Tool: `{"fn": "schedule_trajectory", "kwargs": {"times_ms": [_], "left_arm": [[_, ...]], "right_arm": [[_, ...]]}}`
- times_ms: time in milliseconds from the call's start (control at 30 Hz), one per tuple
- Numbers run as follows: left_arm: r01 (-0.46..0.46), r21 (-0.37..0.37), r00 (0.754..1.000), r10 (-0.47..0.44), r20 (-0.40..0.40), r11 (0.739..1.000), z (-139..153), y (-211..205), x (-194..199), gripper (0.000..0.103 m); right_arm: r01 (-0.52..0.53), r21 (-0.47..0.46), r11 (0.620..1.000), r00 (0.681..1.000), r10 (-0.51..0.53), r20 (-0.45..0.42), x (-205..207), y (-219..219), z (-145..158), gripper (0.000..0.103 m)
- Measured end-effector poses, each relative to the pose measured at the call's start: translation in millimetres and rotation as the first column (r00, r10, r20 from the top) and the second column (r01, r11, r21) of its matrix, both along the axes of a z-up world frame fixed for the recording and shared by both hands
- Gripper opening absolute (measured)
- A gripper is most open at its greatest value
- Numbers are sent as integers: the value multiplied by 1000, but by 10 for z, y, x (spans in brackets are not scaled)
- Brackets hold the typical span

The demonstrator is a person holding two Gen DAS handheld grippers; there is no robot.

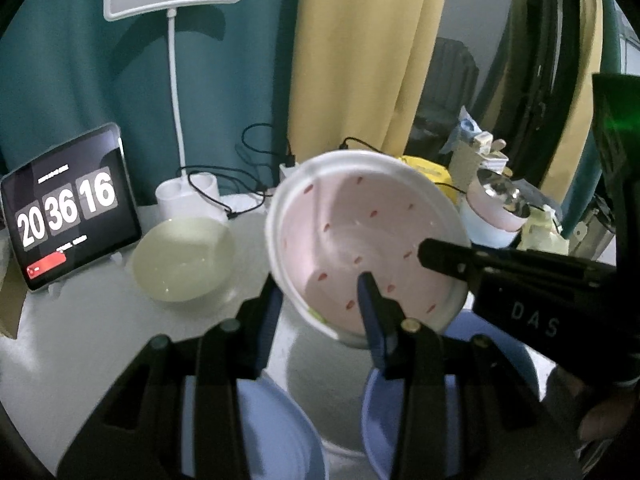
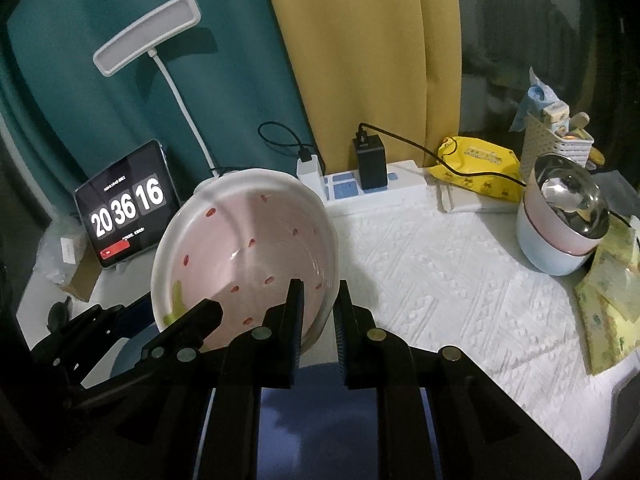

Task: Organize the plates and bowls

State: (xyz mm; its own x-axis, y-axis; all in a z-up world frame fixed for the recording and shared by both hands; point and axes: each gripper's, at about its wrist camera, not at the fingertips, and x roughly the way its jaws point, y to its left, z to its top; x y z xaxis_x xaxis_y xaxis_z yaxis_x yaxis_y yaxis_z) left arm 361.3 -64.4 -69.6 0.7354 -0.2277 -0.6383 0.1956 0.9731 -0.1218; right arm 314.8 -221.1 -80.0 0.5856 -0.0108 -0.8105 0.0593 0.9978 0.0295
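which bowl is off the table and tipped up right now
The pink strawberry-print bowl, tilted with its white rim between the right gripper fingers. The pale green bowl sits flat on the table; the stacked bowls stand upright.

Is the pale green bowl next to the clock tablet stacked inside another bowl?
No. In the left wrist view the pale green bowl sits alone on the white table, right of the clock tablet.

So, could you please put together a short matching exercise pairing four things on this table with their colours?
Things:
1. strawberry bowl
2. empty bowl by the clock
3. plates under the grippers
4. wipes pack

Colours:
A. yellow
B. pink inside, white rim
C. blue
D. pale green

Pairs: 1-B, 2-D, 3-C, 4-A
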Motion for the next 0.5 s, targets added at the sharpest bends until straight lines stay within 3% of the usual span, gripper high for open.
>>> {"fn": "schedule_trajectory", "kwargs": {"times_ms": [500], "left_arm": [[24, 4, 999, -24, 32, 1000, 116, -81, -312, 40]], "right_arm": [[15, -1, 1000, 999, -15, 29, -328, 15, 178, 16]]}}
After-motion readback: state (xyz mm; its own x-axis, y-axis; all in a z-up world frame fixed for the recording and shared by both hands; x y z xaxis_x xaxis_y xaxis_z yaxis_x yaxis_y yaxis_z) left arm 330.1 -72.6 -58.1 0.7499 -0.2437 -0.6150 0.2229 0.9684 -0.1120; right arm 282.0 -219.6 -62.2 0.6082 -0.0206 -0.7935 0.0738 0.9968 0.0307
